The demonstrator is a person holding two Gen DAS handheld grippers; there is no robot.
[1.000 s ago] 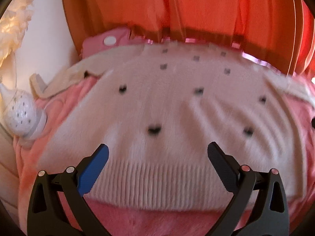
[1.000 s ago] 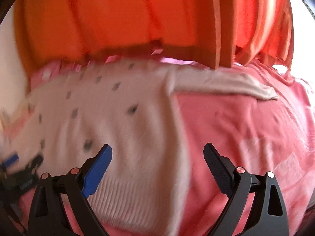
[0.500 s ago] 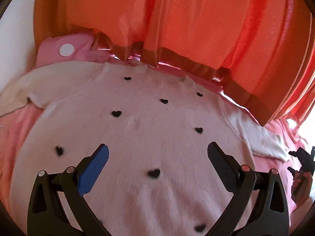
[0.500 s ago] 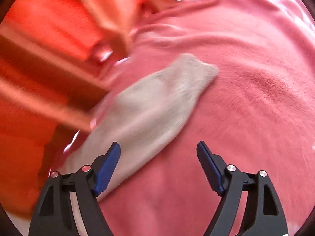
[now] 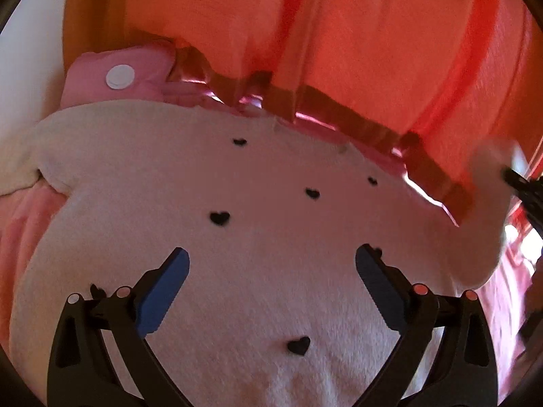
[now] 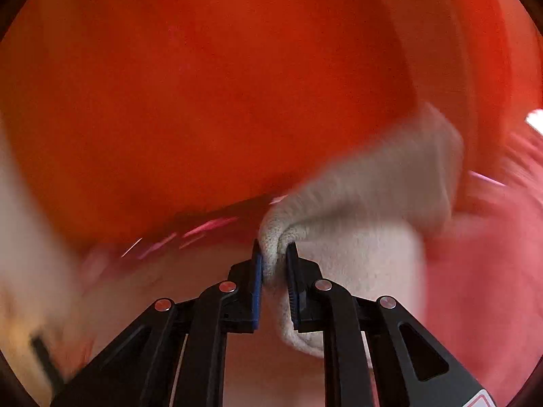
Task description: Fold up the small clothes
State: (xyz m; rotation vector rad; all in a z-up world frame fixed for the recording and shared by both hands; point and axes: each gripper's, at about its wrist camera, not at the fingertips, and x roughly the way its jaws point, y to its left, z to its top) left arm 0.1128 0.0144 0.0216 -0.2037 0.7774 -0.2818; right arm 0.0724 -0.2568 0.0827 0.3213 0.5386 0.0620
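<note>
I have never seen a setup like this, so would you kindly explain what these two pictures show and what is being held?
No robot here: a person holds a two-finger clamp in each hand, each carrying a wide-angle camera looking along its fingers. One picture comes from the left gripper, open above a cream sweater with small black hearts, spread on a pink blanket before orange curtains. The other comes from the right gripper, whose jaws have just been closing and now pinch the sweater's sleeve, lifted off the blanket, probably for folding.
</note>
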